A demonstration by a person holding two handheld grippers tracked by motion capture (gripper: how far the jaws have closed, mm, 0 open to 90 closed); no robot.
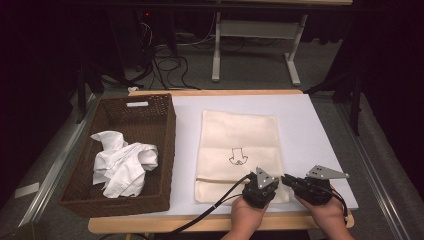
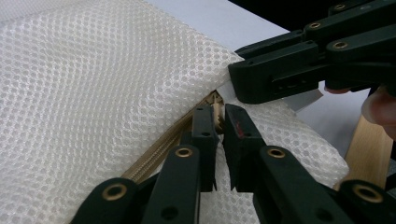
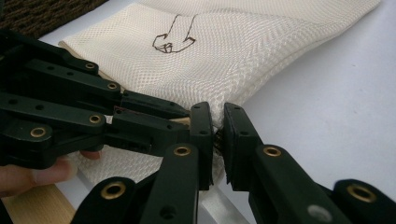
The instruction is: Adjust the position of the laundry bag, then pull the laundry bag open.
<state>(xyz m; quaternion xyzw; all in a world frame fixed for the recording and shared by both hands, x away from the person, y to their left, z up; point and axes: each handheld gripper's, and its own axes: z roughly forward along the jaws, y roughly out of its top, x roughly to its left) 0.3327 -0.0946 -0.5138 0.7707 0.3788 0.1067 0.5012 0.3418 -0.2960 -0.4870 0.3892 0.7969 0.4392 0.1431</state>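
Note:
A cream mesh bag (image 1: 239, 150) with a small black drawing lies flat on the white sheet. Its zipper (image 2: 163, 147) runs along the near edge. My left gripper (image 1: 275, 187) (image 2: 219, 122) is at the bag's near right corner, shut on the zipper's end. My right gripper (image 1: 287, 181) (image 3: 217, 128) comes in from the right and is shut on the mesh at that same corner. In the left gripper view, the right gripper's jaws close just beyond my left ones. The two grippers nearly touch.
A brown wicker basket (image 1: 167, 125) stands at the left of the table with crumpled white cloth (image 1: 122, 162) in it. The white sheet (image 1: 305, 125) covers the tabletop, and its wooden front edge (image 1: 200, 222) lies just below the hands.

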